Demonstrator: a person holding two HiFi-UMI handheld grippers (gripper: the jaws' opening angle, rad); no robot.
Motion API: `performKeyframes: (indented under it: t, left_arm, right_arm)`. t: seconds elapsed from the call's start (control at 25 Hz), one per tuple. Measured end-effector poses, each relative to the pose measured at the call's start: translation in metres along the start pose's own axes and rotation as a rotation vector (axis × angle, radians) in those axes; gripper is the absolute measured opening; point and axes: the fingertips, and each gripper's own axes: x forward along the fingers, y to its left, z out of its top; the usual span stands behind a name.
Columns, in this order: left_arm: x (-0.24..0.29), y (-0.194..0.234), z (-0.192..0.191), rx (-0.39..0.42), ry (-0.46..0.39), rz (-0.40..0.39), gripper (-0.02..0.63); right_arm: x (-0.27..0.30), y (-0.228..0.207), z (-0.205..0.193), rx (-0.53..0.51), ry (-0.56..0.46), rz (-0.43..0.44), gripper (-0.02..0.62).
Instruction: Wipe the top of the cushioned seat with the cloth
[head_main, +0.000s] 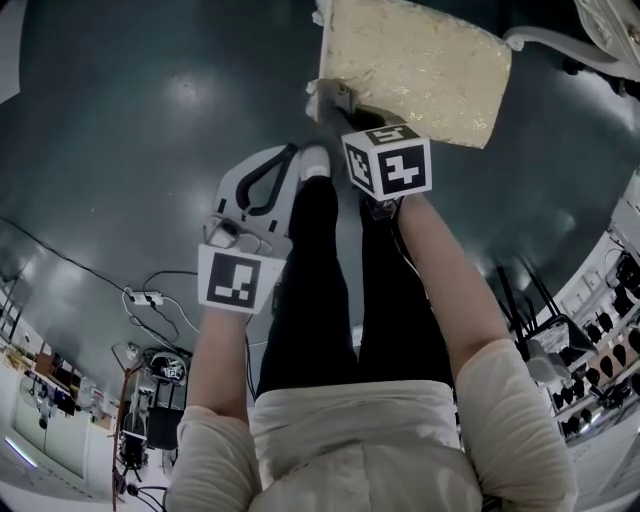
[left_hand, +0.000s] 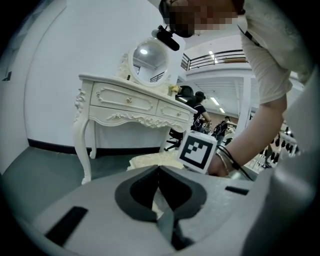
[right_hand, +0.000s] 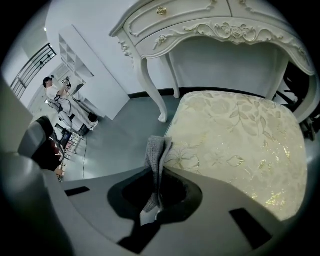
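**One cloth pinched, seat not wiped yet**

One thing to start with: the cloth (right_hand: 156, 152) is a grey, textured rag. It sits in the lower middle of the right gripper view, standing up out of the right gripper (right_hand: 156, 172). The claw is squeezed tight on a fold of it, so a loose flap pokes forward past the tips. I'd guess that's on purpose, so the rag meets the fabric and not the hard plastic.

The flap hangs right at the near left edge of the cushioned seat (right_hand: 235, 145). That's the cream pad with a gold floral pattern filling the right half of that view. I can't tell if the cloth is actually touching the pad or is just above it. Looks to me like the start of a pass, with the whole top left to cover.

In the head view the seat (head_main: 420, 65) sits at the top centre, with dark floor (head_main: 150, 120) all around it.

The left gripper (left_hand: 161, 192) has its claw pressed together with nothing in it. It's held low and off to the side, probably just to stay out of the way.

Behind the seat is a white carved dressing table (right_hand: 210, 25), so the far edge may be cramped.
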Motion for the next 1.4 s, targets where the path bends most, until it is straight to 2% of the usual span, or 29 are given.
performKeyframes:
  t: [0.28,0.6,0.88,1.12,1.4]
  left_arm:
    - [0.014,-0.004,0.011,-0.015,-0.041,0.020,0.002]
    - [0.031,-0.028,0.009,-0.014,-0.023,0.026,0.002]
    - [0.054,-0.077,0.013,0.014,-0.009,0.008,0.002]
    - [0.065,-0.099,0.010,0.022,0.002,-0.015,0.002]
    - [0.091,-0.128,0.017,0.033,0.008,-0.031,0.002]
  right_arm:
    - [-0.002,-0.008,-0.003,0.003,-0.008,0.023,0.028]
    - [-0.019,-0.037,-0.014,0.049,-0.032,0.047,0.028]
    - [-0.047,-0.073,-0.030,0.038,-0.047,0.043,0.028]
    - [-0.055,-0.090,-0.039,0.055,-0.057,0.042,0.028]
    - [-0.078,-0.133,-0.052,0.093,-0.088,0.016,0.028]
